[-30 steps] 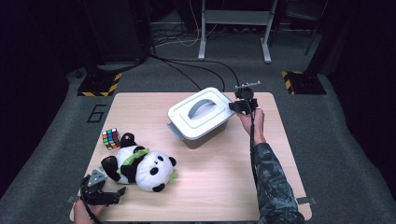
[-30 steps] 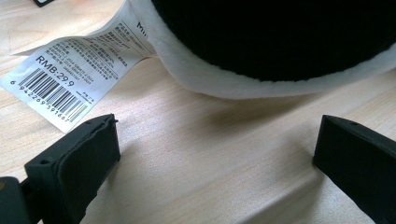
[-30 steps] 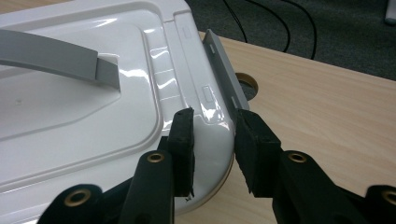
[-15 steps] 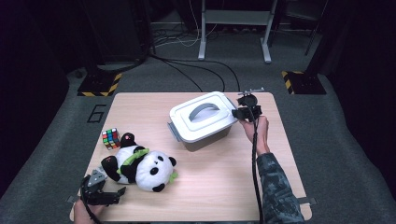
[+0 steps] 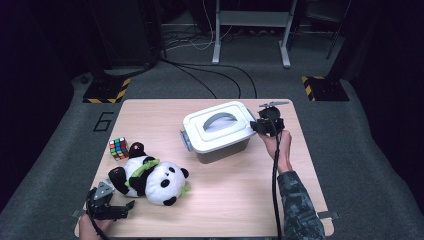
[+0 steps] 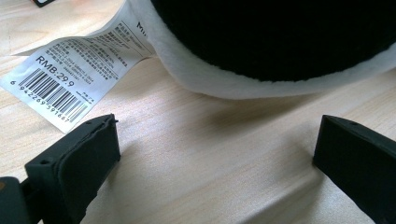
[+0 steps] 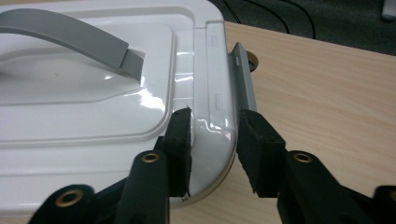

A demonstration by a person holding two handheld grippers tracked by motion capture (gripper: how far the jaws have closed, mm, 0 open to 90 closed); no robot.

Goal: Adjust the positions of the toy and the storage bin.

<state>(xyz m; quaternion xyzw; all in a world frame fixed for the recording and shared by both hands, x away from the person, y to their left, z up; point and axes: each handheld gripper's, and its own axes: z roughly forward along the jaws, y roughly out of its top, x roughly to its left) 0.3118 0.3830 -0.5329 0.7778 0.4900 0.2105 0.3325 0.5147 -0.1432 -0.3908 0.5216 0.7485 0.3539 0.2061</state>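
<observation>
Right gripper (image 7: 212, 149) straddles the near corner of the white box lid (image 7: 93, 116), one black jaw resting on the lid's top and the other standing outside the rim beside the grey latch (image 7: 245, 86). Its jaws have just been opening: the outer pad stands slightly clear of the rim, so the corner lies between them without being pinched. The pads are matte, blocky rubber on black link arms with brass-coloured pivots.

The lid is glossy moulded plastic with rounded corners, a raised stepped border and a shallow recess under a flat, arched grey handle (image 7: 70, 37). In the high view the storage box (image 5: 220, 132) sits on the far middle of the pale wood-grain table (image 5: 240, 200), its body grey below the white lid, another latch sticking out at its left end.

Left gripper (image 5: 107, 207) rests at the near left corner with its jaws spread wide and bare tabletop between them, just before the plush panda (image 5: 150, 175). A paper barcode tag (image 6: 70, 70) lies flat beside the panda's fuzzy black-and-white fabric. A coloured puzzle cube (image 5: 118, 148) sits near the panda.
</observation>
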